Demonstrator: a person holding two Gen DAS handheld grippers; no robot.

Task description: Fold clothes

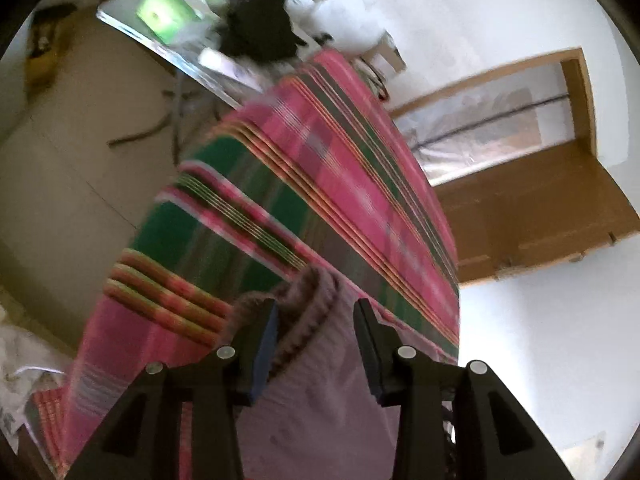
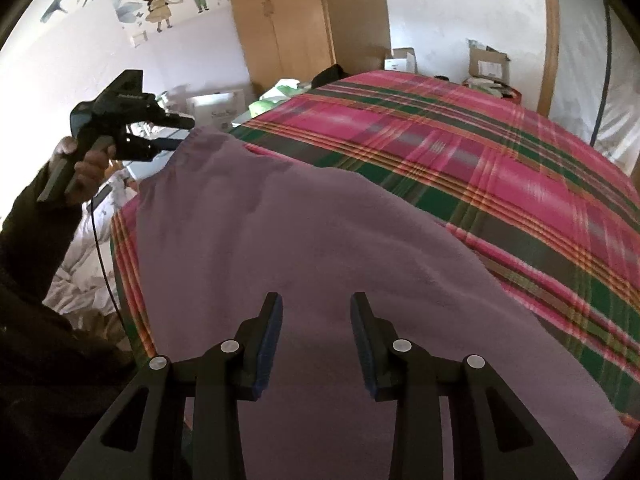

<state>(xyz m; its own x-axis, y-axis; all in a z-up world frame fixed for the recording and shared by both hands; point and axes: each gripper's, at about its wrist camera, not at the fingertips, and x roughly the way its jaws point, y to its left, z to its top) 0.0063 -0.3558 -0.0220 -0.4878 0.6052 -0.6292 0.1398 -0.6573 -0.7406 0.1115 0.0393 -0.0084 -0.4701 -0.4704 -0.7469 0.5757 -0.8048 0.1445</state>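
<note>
Mauve sweater (image 2: 304, 240) lies spread on the plaid bedcover (image 2: 500, 152). Left gripper (image 1: 316, 316) stands wide, ribbed hem loose between its jaws; right gripper (image 2: 316, 312) half open over the cloth, gripping nothing. Advice: pinch matching corners, keep edges aligned before folding

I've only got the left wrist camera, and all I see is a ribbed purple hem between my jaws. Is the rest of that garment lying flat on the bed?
Observer: Mostly. In the right wrist view the purple garment lies spread across the plaid blanket, with soft wrinkles.
Operator: And the right gripper, is it pinching any cloth?
Observer: No. The right gripper is over the garment's near part, jaws apart, with nothing clamped between them.
</note>
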